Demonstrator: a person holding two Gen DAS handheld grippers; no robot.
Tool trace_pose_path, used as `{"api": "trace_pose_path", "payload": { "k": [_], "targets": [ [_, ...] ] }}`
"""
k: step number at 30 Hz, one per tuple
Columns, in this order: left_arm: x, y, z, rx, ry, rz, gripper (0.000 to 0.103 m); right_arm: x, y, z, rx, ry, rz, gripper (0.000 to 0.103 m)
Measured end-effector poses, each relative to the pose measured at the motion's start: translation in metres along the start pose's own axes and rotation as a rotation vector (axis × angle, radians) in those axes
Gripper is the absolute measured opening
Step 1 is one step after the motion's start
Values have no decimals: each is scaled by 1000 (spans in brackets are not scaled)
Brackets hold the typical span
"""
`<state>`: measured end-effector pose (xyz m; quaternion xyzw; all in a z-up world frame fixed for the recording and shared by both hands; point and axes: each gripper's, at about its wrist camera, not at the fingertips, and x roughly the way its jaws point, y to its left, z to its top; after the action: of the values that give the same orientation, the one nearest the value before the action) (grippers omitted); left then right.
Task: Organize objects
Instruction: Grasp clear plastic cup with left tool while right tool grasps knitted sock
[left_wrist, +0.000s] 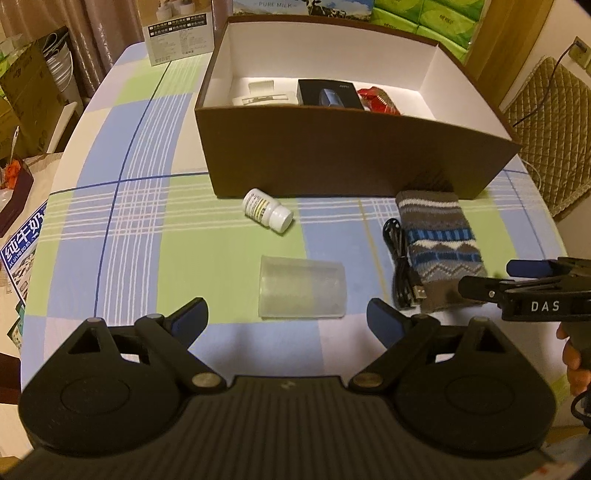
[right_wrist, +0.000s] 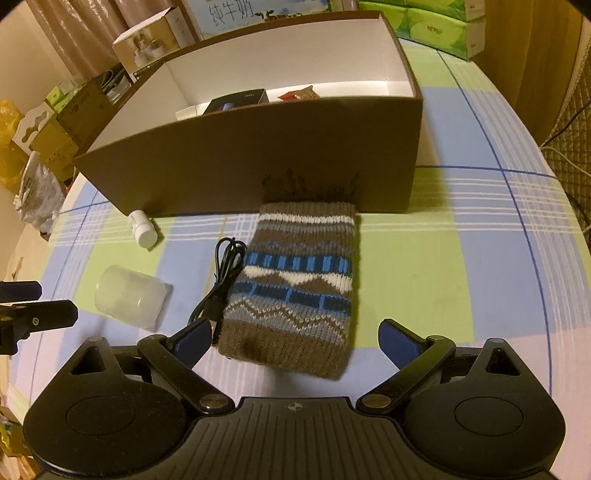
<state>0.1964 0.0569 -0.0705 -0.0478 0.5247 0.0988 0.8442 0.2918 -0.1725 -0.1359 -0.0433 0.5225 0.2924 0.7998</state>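
Left wrist view: looking steeply down, close, cup (left_wrist: 303, 291) at 12 o'clock. Right wrist view: likewise, knitted pouch (right_wrist: 299, 291) at 12 o'clock. Sharing brown box (left_wrist: 351, 155), pill bottle (left_wrist: 266, 214), cable (right_wrist: 218, 291).

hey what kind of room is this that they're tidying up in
Probably a home dining or living room: a table with a checked cloth, a padded chair, curtains, and stacked tissue packs and milk cartons behind it.

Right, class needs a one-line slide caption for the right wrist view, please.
Open right hand-held gripper above a folded knit scarf beside a black cable, before a brown box.
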Motion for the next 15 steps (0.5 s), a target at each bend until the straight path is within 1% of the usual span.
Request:
{"api": "trace_pose_path", "payload": {
  "k": [2,6,9,11,12,13,14,15],
  "targets": [
    [3,1,-2,-1,3,0,91,4,1,-1,-10,4,4,86],
    [7,4,-5,-6,4,-2,91,15,-2,-4,10,16,-1,80],
    [9,5,-7,-3,3,-2,91,23,-5,-5,34,21,-1,72],
    [10,6,-7,-4,4,-2,91,27,-6,-6,45,17,14,61],
    [12,6,-8,-5,7,-1,91,26,-6,-6,40,9,14,57],
    [14,7,-8,-5,9,-1,91,26,-6,-6,33,6,10,46],
    [15,7,-9,-6,12,-2,91,26,-6,-6,26,3,10,41],
    [17,8,-10,-5,14,-2,91,24,-7,-7,22,-4,10,33]
  ]
}}
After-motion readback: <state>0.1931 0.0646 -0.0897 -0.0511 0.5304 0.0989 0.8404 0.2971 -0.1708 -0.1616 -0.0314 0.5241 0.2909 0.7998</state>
